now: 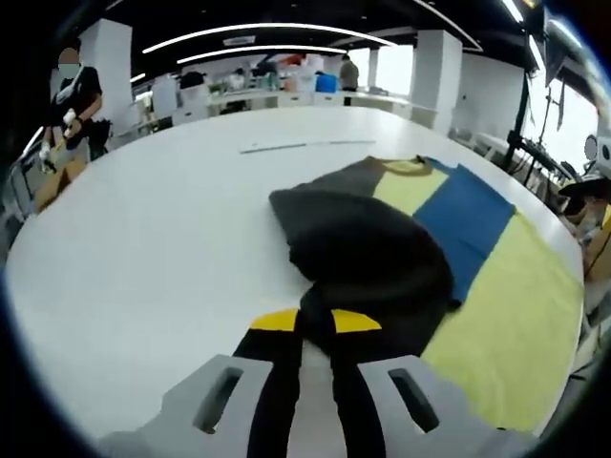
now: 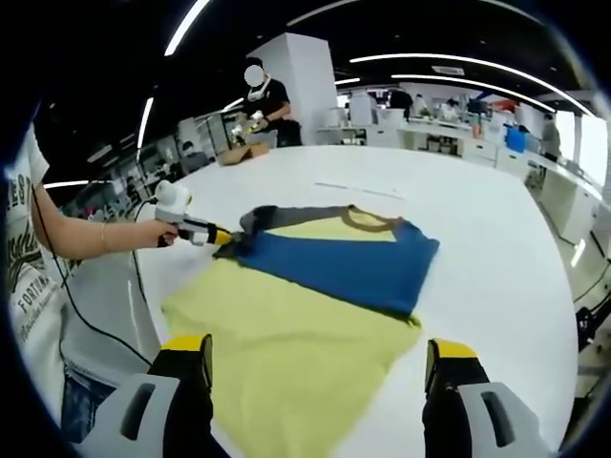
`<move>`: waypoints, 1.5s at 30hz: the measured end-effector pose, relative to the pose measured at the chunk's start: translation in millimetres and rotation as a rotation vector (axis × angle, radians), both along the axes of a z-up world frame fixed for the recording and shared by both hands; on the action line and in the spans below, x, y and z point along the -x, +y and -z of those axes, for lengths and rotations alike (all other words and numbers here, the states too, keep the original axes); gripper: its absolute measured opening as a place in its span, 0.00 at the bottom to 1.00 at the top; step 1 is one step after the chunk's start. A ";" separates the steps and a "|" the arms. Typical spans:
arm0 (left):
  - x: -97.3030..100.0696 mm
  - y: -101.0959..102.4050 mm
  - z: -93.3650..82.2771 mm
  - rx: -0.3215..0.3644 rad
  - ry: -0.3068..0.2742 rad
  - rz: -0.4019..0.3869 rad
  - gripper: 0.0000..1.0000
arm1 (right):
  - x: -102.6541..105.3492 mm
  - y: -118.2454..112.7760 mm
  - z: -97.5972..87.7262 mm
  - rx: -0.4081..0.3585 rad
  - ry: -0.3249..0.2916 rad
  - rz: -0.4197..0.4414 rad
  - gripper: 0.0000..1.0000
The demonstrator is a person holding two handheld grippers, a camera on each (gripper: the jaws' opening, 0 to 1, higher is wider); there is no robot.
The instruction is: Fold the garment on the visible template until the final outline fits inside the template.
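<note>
A garment lies flat on the white table, with a yellow lower body, a blue band across the chest and a dark grey top. In the left gripper view my left gripper is shut on the dark sleeve, which is bunched up and pulled over the body. The right gripper view has the left gripper at the garment's left edge, held by a person's hand. My right gripper stands open over the yellow hem, with nothing between its jaws.
A thin pale line runs across the table beyond the garment. The table's near edge passes close to the person's body. Another person stands at the far side near cardboard boxes. Desks line the back of the room.
</note>
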State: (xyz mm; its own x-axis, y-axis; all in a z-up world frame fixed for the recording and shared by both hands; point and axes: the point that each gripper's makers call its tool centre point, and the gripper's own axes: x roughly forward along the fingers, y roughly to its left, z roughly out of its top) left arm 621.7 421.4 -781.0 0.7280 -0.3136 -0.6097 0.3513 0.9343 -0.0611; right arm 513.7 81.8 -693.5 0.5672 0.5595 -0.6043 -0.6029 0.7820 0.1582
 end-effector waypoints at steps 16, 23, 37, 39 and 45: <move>0.6 23.5 -40.3 0.038 -0.071 -0.038 0.01 | 1.1 7.6 -2.5 -0.010 -0.010 -0.018 0.91; 2.9 46.7 -62.8 0.036 -0.108 -0.087 0.01 | 3.7 11.7 -4.0 -0.013 -0.012 -0.028 0.91; 20.3 123.4 -68.9 -0.038 -0.108 -0.244 0.01 | 5.1 17.6 -4.0 -0.014 -0.012 -0.049 0.91; 22.9 129.5 -67.6 -0.047 -0.102 -0.257 0.01 | 5.7 18.4 -3.8 -0.013 -0.010 -0.053 0.91; 27.6 150.2 -66.0 -0.060 -0.090 -0.308 0.01 | 6.1 17.7 -4.0 -0.011 -0.008 -0.051 0.91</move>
